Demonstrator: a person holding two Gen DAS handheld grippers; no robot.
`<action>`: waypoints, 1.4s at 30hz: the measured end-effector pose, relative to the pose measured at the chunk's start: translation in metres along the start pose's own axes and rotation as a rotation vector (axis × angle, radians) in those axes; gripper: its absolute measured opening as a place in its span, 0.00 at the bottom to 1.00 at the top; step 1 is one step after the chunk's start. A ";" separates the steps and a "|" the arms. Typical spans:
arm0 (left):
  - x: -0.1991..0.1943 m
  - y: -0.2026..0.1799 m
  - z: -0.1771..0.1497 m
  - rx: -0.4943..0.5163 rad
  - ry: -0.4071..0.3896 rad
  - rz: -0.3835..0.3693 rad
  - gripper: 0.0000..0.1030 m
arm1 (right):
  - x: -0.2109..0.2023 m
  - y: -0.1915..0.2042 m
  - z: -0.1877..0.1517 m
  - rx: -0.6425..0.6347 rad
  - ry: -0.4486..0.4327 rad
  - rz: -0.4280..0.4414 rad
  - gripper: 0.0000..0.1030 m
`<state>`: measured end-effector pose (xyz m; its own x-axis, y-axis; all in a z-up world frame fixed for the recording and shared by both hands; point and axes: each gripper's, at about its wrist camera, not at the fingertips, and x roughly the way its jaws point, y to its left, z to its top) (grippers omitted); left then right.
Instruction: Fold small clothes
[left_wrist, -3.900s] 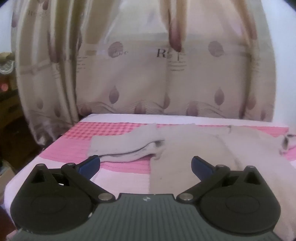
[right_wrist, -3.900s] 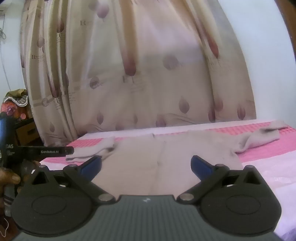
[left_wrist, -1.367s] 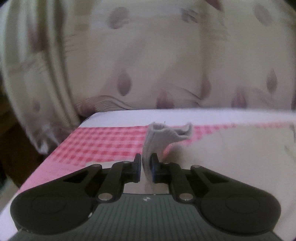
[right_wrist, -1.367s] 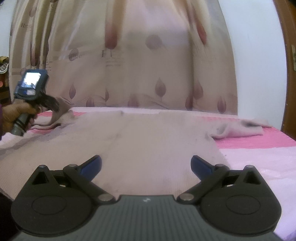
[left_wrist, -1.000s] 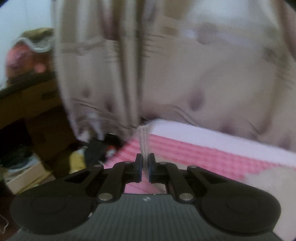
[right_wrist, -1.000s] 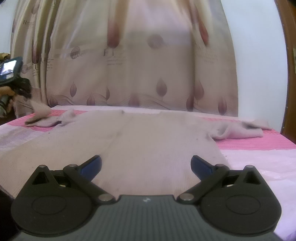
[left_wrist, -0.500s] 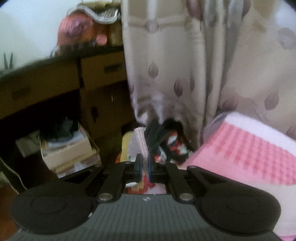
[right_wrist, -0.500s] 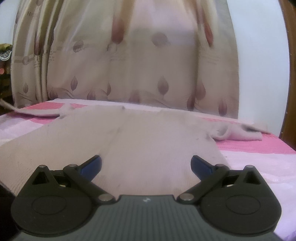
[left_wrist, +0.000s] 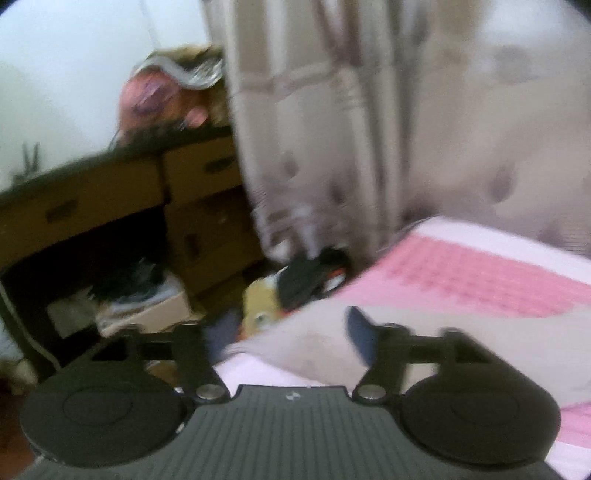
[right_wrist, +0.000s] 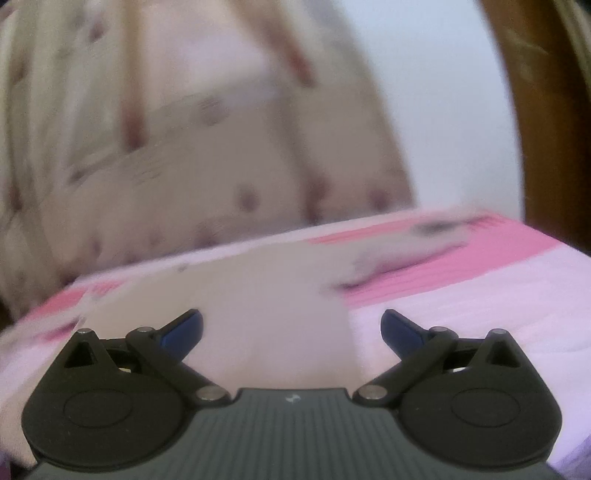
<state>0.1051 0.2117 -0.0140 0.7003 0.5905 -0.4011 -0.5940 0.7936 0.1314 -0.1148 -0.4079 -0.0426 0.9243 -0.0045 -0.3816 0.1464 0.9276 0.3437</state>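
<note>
Wall: pale white wall (left_wrist: 74, 74), upper left.
Curtain: beige leaf-patterned curtain (left_wrist: 406, 110), centre to right.
Furniture: dark brown wooden drawer cabinet (left_wrist: 110, 206), left; brown wooden frame (right_wrist: 546, 110), far right.
Bed: pink checked bedcover (left_wrist: 461, 273), lower right.

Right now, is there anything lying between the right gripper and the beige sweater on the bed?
Nothing visible stands in the way. The right gripper hangs open right over the beige sweater, which lies flat on the pink bedspread. The view is motion-blurred, so small items could be missed.
</note>
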 end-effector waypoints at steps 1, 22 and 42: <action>-0.013 -0.011 -0.002 -0.007 -0.009 -0.052 0.84 | 0.005 -0.020 0.009 0.050 0.002 -0.012 1.00; -0.038 -0.136 -0.077 -0.056 0.216 -0.730 1.00 | 0.254 -0.256 0.135 0.788 0.202 -0.098 0.53; -0.038 -0.138 -0.077 -0.058 0.219 -0.728 1.00 | 0.152 -0.326 0.114 0.594 0.123 -0.434 0.06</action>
<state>0.1300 0.0690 -0.0868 0.8324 -0.1266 -0.5395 -0.0361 0.9591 -0.2808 0.0179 -0.7540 -0.1148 0.6991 -0.2504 -0.6697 0.6873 0.4935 0.5330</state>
